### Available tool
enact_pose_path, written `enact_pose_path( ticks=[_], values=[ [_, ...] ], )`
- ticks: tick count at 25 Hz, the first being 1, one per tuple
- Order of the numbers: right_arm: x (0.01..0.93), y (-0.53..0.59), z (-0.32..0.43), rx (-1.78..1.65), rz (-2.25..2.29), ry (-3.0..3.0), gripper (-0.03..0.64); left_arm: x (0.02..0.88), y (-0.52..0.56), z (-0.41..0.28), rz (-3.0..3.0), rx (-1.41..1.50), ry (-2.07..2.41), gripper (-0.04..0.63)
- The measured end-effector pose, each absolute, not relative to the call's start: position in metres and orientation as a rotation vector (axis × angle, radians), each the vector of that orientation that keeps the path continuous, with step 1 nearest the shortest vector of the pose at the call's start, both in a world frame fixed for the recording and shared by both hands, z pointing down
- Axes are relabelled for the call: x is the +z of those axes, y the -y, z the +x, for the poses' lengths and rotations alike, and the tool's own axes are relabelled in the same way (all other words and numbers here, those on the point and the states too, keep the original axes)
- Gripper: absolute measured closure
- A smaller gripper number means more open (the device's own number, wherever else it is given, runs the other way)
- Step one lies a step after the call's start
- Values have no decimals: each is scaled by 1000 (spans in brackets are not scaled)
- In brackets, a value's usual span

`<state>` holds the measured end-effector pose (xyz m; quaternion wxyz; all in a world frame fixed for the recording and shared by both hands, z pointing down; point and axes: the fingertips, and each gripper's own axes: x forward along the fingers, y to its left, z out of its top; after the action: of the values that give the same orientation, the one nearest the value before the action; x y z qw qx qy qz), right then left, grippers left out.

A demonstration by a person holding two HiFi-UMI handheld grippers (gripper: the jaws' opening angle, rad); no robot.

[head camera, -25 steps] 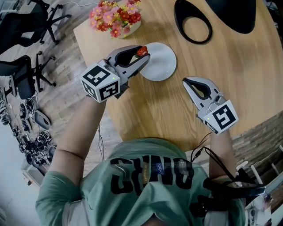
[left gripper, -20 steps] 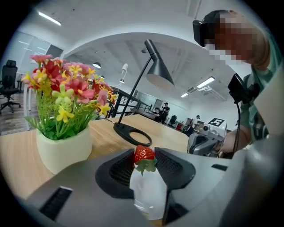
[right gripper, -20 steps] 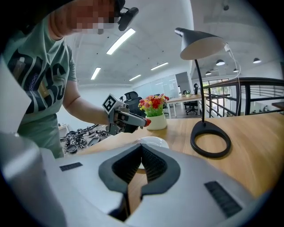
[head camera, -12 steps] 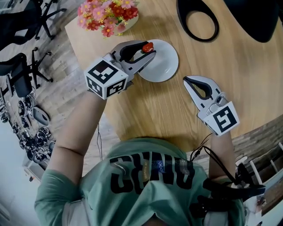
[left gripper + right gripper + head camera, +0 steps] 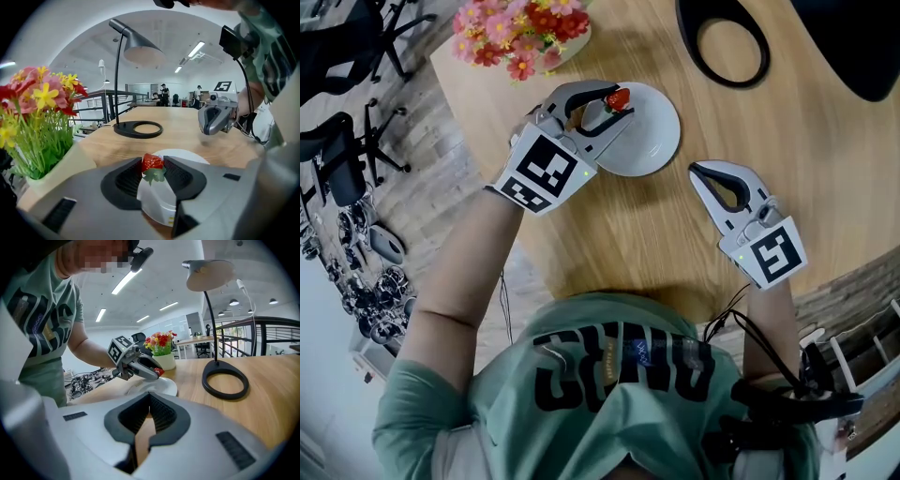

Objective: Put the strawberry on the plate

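Gripping the strawberry [image 5: 151, 161] in the left tool [image 5: 153, 165], pinched between 2 black ribbed pads [image 5: 130, 176], red end up and green leaves toward the camera, right above the near rim of the white plate [image 5: 189, 157]. Impossible to tell contact between fruit and plate. Barely visible from the head view: just a red speck at the tool's tip, over the plate's left edge. Cut off at the top of that view: a pot of red, pink and yellow flowers [image 5: 516, 28] and a black ring-shaped lamp base [image 5: 685, 37], both on the wooden tabletop [image 5: 806, 159]. Printed across the green shirt [image 5: 497, 412] in large dark letters, upside down and creased, not readable. Elsewhere only black-and-white square markers, on the 2 cubes. Reaching forward from the lower left with a bare left forearm [image 5: 459, 272], wrist turned in toward the plate. Holding the right tool [image 5: 696, 172] closed on nothing, low over the tabletop near its front edge, well apart from the plate, tips pointing away from the body.
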<state>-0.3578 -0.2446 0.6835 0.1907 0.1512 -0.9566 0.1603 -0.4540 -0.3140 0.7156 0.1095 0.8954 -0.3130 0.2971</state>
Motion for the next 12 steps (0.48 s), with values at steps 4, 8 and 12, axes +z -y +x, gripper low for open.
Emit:
enact_pose_path(
  ticks=[4,8,12],
  values=[
    [681,242,-353,450,427,2687,611,716,313,-450,2633,900,917,448],
    [682,245,-353,454,424,2683,611,718,314,-450,2643,947,908,446],
    [679,248,-354,454,416,2682,611,718,316,-450,2642,985,901,446]
  ],
)
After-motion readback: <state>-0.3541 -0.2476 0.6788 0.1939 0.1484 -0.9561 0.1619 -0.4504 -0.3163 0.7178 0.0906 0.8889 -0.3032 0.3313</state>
